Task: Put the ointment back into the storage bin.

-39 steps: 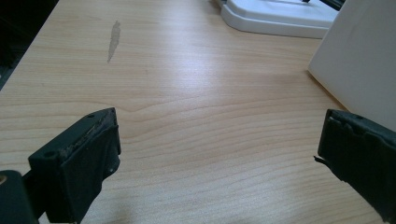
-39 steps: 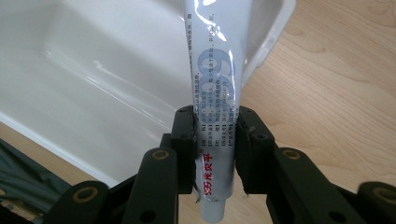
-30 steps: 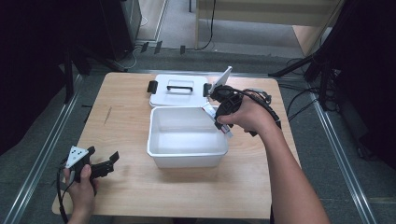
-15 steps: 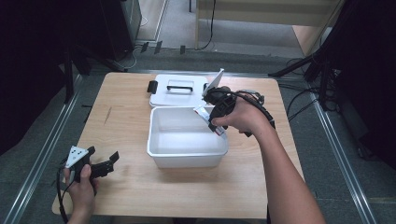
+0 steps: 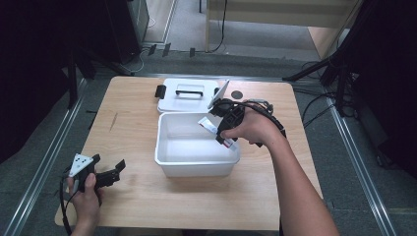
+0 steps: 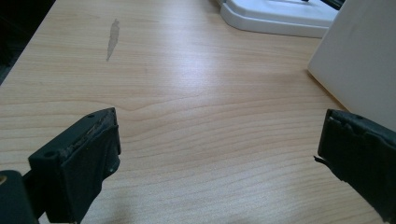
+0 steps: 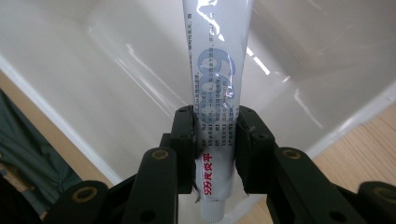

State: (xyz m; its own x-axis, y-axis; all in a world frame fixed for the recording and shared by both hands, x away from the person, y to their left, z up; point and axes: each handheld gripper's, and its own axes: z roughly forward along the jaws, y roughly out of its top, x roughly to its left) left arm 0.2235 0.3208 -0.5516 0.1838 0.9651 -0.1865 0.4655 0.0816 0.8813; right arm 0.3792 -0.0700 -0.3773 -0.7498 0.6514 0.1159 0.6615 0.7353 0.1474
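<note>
A white box (image 5: 196,152) sits in the middle of the table (image 5: 133,123), with nothing seen on its floor. Its lid (image 5: 187,96) lies flat just behind it. At the box's upper right, the right gripper (image 5: 222,129) pinches a white tube (image 7: 217,93) over the box. At the lower left, the left gripper (image 5: 115,169) is spread wide.

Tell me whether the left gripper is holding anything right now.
No: the left gripper has its jaws wide apart with only bare wooden table between them.
</note>
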